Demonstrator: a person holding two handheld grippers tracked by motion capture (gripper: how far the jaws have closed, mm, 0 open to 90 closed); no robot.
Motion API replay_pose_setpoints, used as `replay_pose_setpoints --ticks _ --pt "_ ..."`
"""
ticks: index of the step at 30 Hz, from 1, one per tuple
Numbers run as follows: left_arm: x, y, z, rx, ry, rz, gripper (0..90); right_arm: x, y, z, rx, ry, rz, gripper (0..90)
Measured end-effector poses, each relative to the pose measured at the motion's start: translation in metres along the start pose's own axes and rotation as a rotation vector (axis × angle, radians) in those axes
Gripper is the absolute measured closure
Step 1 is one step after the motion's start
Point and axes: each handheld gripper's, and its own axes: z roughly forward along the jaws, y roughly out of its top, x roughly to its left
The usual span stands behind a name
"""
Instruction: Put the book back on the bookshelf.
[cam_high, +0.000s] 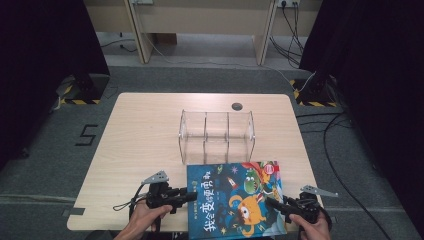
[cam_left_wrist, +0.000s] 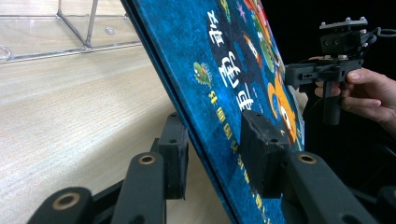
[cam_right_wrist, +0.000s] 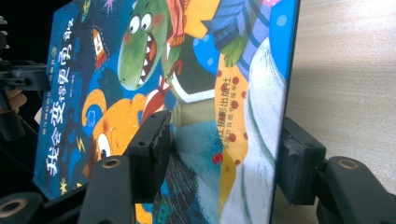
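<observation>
Book (cam_high: 235, 200) sits at the near table edge, blue cover up, bright cartoon monsters and Chinese title, tilted up off the wood in both gripper views. Left gripper (cam_high: 192, 196) clamped on the book's left edge: in the left gripper view one pad sits on the cover, the other under it, both pressing. Right gripper (cam_high: 270, 202) straddles the right edge; in the right gripper view the left pad (cam_right_wrist: 156, 140) rests against the cover, the right pad (cam_right_wrist: 294, 161) stands just clear of the book's edge, so a loose bracket, not a firm grip. A hand (cam_high: 150, 215) holds each gripper from the bottom of the high view.

Table (cam_high: 140, 140): light wood grain, rounded corners, small dark grommet (cam_high: 237, 106) near the far edge.

Clear acrylic rack (cam_high: 216, 136) with three compartments stands just beyond the book's far edge, mid-table, very close to it.

Floor is grey carpet, with a black "5" mark (cam_high: 86, 135) to the left. Black curtains hang on both sides, hazard-taped stand feet (cam_high: 75, 92) at their bases, cables (cam_high: 345, 165) trail along the right. Pale wooden furniture legs (cam_high: 137, 30) stand at the back.
</observation>
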Motion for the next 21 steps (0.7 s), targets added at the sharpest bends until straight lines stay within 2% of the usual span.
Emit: replay_pose_setpoints --ticks 3,6,12,15,16,17,18,21 --pt "-0.0010 0.0005 -0.0011 -0.007 -0.007 -0.015 62.9 0.0009 0.0000 0.0006 0.001 -0.018 -0.001 40.5" --pt "-0.0022 0.0013 -0.0020 -0.008 -0.009 -0.022 62.8 0.0036 -0.0009 0.0041 0.031 -0.041 -0.022 35.0" --pt "-0.0050 0.0032 -0.0029 -0.010 -0.007 -0.027 62.8 0.0049 -0.0009 0.0042 0.031 -0.053 -0.016 33.5" --pt "-0.0057 0.0033 -0.0033 -0.016 -0.009 -0.039 62.8 0.0064 -0.0008 0.0050 0.038 -0.073 -0.028 31.2" --pt "-0.0070 0.0041 -0.0040 -0.022 -0.015 -0.045 62.6 0.0077 -0.0005 0.0046 0.043 -0.100 -0.043 30.7" --pt "-0.0070 0.0041 -0.0040 -0.022 -0.015 -0.045 62.6 0.0077 -0.0005 0.0046 0.043 -0.100 -0.043 30.7" --pt "-0.0076 0.0045 -0.0044 -0.024 -0.018 -0.045 62.5 0.0088 0.0000 0.0035 0.040 -0.119 -0.060 29.4" --pt "-0.0088 0.0053 -0.0046 -0.026 -0.016 -0.039 62.5 0.0092 0.0002 0.0018 0.026 -0.117 -0.056 28.9"
